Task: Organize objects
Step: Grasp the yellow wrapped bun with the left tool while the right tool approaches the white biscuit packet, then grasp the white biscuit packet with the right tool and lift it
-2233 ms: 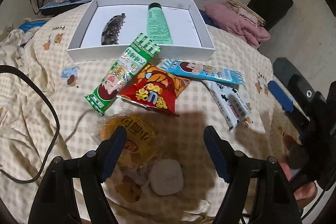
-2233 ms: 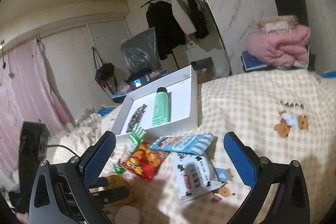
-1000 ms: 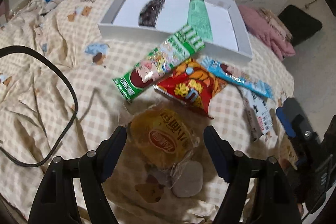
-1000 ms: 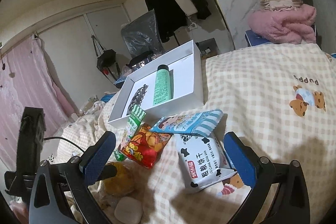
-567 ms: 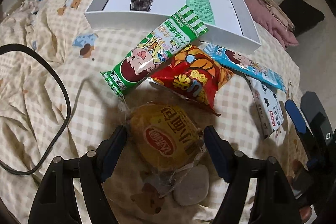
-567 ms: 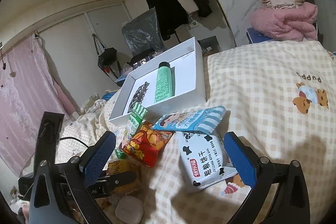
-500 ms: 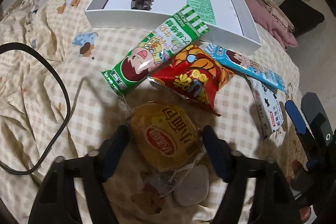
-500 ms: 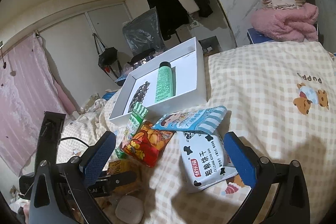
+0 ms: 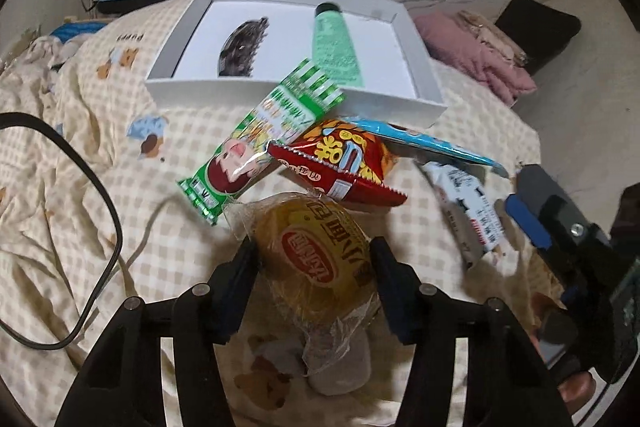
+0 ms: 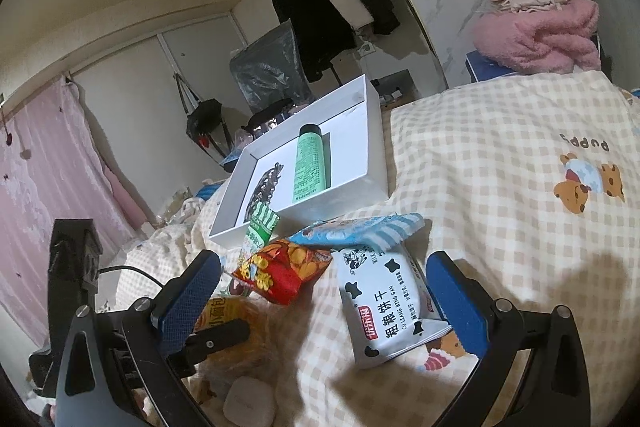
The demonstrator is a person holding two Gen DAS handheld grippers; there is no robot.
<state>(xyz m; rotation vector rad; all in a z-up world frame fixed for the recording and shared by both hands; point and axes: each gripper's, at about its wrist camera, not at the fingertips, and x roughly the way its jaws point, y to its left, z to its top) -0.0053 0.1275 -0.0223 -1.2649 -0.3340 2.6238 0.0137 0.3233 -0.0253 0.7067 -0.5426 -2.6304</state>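
A black cable (image 9: pixel 80 163) is looping across the checked bedspread (image 9: pixel 120 131) at the far left of the left wrist view, well clear of the snacks. Next along, the left gripper (image 9: pixel 312 259) is closing its jaws around a yellow wrapped bun (image 9: pixel 316 251), and the pads are touching the wrapper on both sides, with the crinkled clear tail of the packet trailing down between the fingers. A small pale pebble-shaped object (image 9: pixel 344 367) is lying just under that tail on the bedspread. Just beyond the bun, a long green snack pack (image 9: pixel 256 143) is leaning with its far end against the front wall of the white box (image 9: pixel 296 99), and a red snack bag (image 9: pixel 340 163) is overlapping it and nearly touching the bun's top edge, crowding the way from the bun to the box. Inside the box, a dark hair clip (image 9: pixel 242 47) is lying on the left and a green tube (image 9: pixel 332 47) on the right. Further right, a light blue snack pack (image 9: pixel 432 143) is sticking out from behind the red bag, and a cow-patterned biscuit pack (image 9: pixel 468 211) is lying beside it. At the right edge, the right gripper (image 10: pixel 320 303) is hovering with its blue pads spread wide and holding nothing, the biscuit pack lying on the bedspread between them. A pink folded blanket (image 9: pixel 472 55) is resting beyond the bed.
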